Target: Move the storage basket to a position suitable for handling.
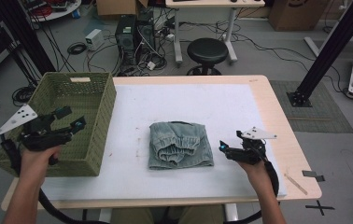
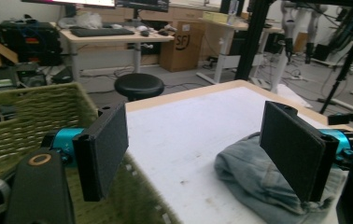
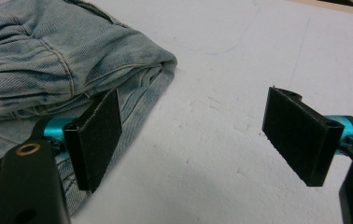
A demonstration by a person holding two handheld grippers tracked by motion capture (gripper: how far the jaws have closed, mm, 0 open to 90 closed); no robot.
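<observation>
The right tongs hang low just beside the right edge of the folded denim garment, jaws spread wide with nothing between them. In the right gripper view the left jaw sits close against the garment's folded edge while the other stands over bare white mat. The left tongs are also spread and empty, held above the near right corner of the green woven basket, well apart from the cloth; in the left gripper view the garment lies beyond the right jaw.

The garment should handle as soft, limp and fairly light, though thick where layers stack. It will sag and unfold if lifted from one point, so a pinch through all layers at the folded edge, ideally with both tongs at opposite sides, looks safest. Denim is not slippery, and the flat pads should bite well.

It is faded blue denim, folded into a rough square with a gathered, elastic-looking band bunched on top. It rests near the middle of the white mat covering the bench, right of the basket.
</observation>
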